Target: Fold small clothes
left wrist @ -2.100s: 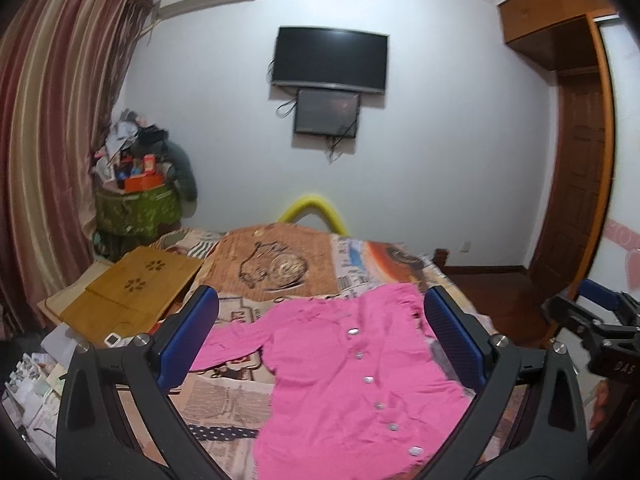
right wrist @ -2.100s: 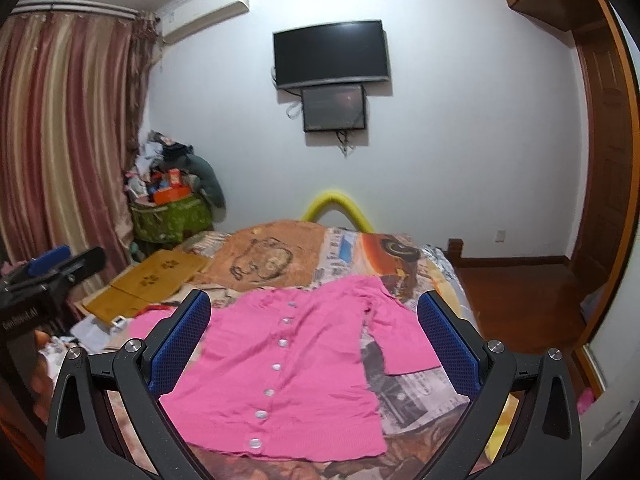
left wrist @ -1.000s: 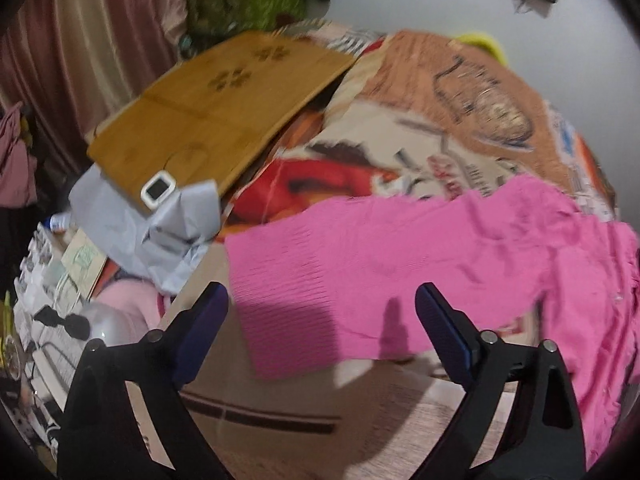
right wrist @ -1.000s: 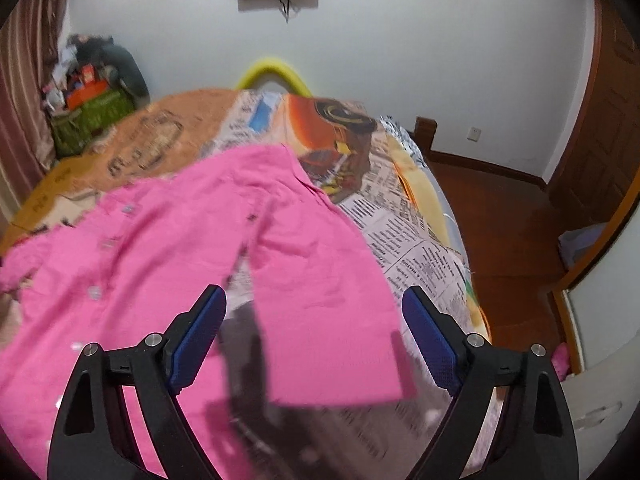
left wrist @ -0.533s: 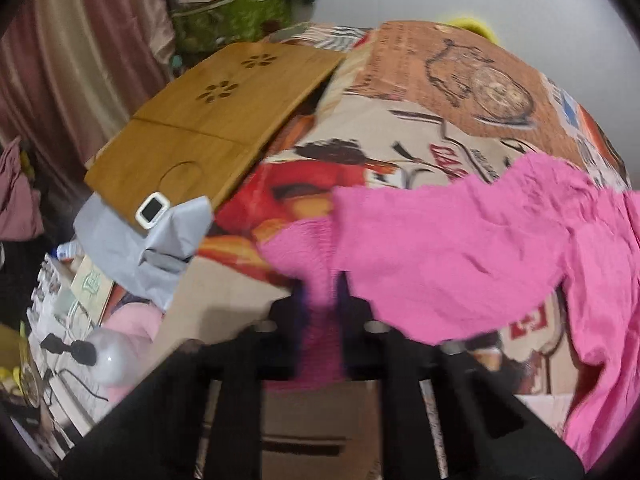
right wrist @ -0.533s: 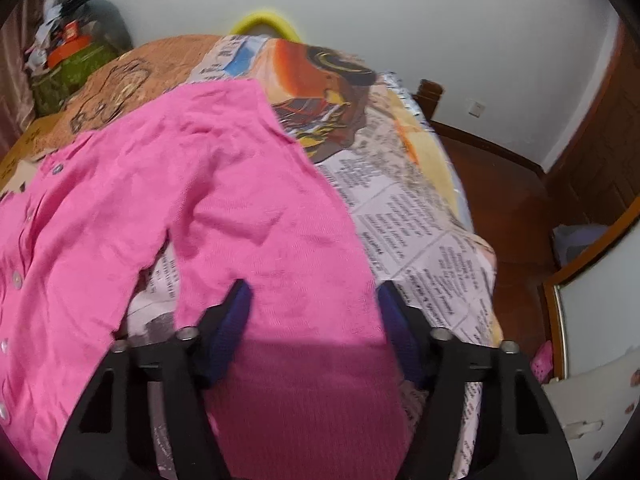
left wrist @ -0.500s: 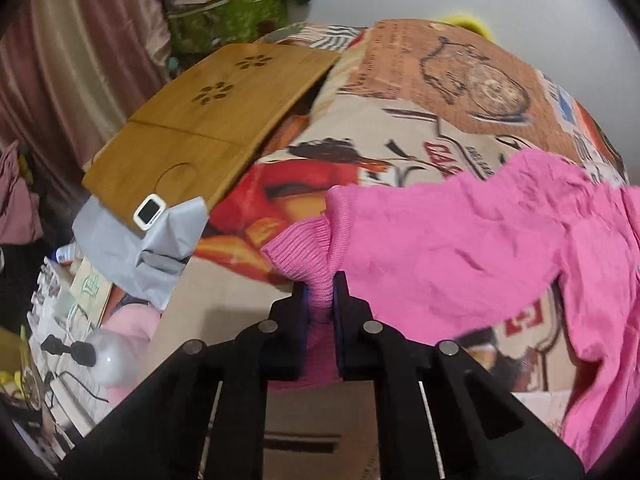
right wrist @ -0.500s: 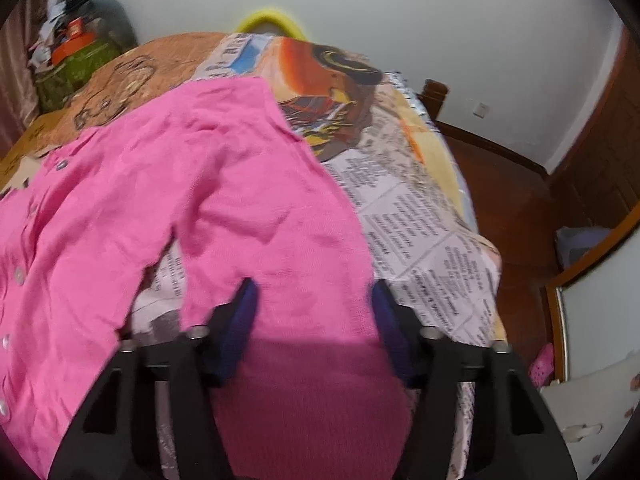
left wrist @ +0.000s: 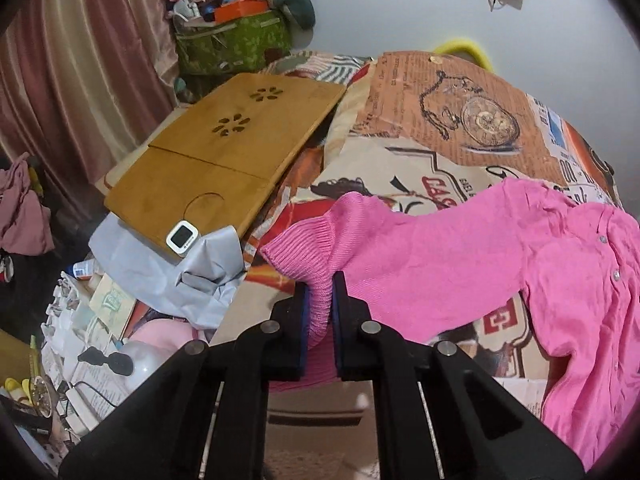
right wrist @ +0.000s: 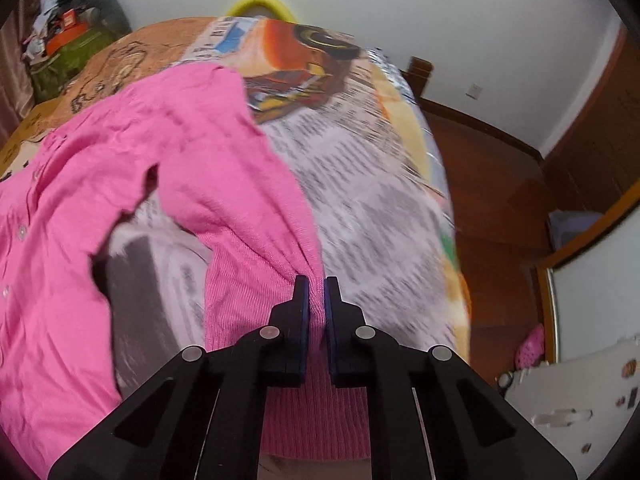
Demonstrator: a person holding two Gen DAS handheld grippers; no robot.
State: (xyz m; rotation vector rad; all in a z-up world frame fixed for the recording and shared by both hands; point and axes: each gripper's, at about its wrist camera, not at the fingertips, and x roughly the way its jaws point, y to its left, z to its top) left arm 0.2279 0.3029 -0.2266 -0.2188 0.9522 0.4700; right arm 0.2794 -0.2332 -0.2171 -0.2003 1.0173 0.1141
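Both jaws clamped on ribbed cuffs of pink knitted button cardigan [left wrist: 460, 256]; sleeve-fold step; next, carry cuffs inward across body.

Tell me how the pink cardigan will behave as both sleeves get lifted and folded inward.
The pink cardigan will likely be floppy: each sleeve sags and bunches where the left gripper and right gripper pinch its ribbed cuffs. It is probably light, since thin knit creases easily. The body may drag over the printed bedspread rather than slide cleanly.
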